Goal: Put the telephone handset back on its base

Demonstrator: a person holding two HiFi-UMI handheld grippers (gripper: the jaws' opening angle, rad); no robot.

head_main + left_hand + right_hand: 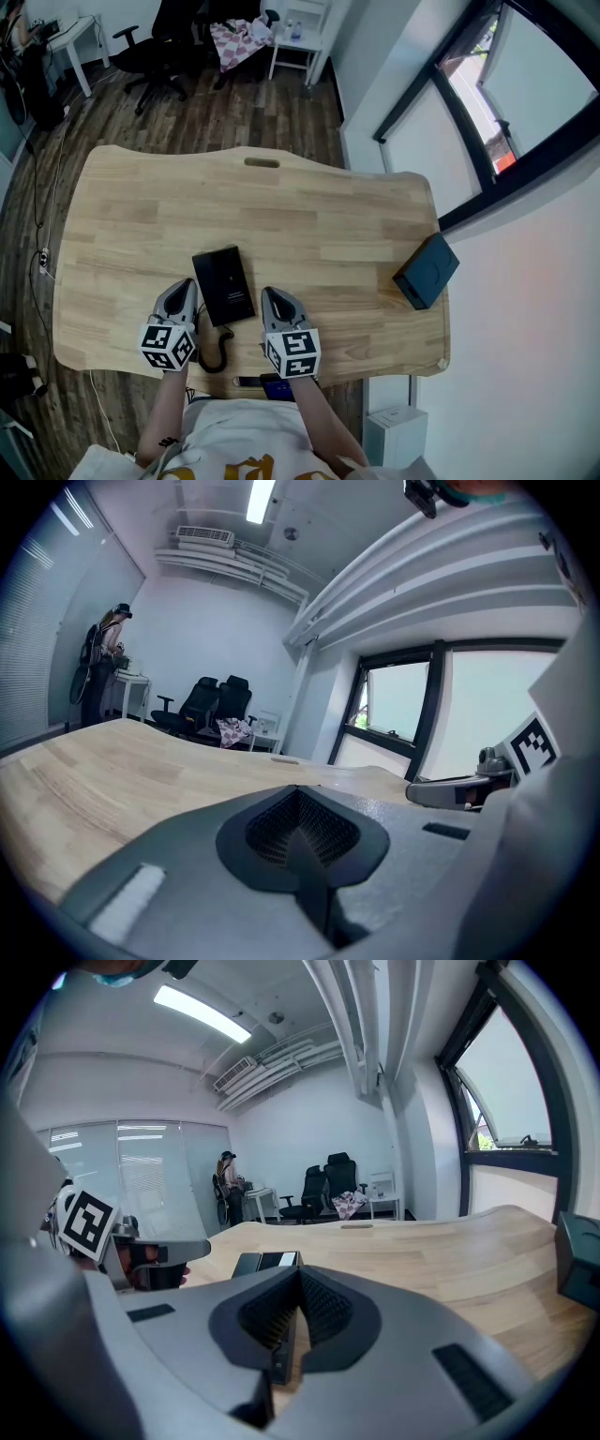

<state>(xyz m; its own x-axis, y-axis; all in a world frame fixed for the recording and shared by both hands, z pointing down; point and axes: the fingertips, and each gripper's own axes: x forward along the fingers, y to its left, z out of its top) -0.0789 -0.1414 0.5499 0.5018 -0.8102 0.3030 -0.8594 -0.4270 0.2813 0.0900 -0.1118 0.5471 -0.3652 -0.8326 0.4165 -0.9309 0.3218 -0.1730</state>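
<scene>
**Telephone dead ahead, between your two claws, long axis running away from you**

The telephone point(223, 284) lies flat on the desk point(309, 216), near the front edge and tilted slightly. Your left claw point(189, 283) is just beside its near-left side, a little closer than your right claw point(268, 292) off its near-right corner. Both claws are pressed together and carry nothing, and neither touches the telephone. Its cord point(217, 349) curls toward you between them. From above the telephone looks like one black slab, so I cannot tell whether the handset is seated on it. I'd judge it probably is. The only container is a dark box point(427, 270), well apart at the right edge, and its contents are not visible.
</scene>
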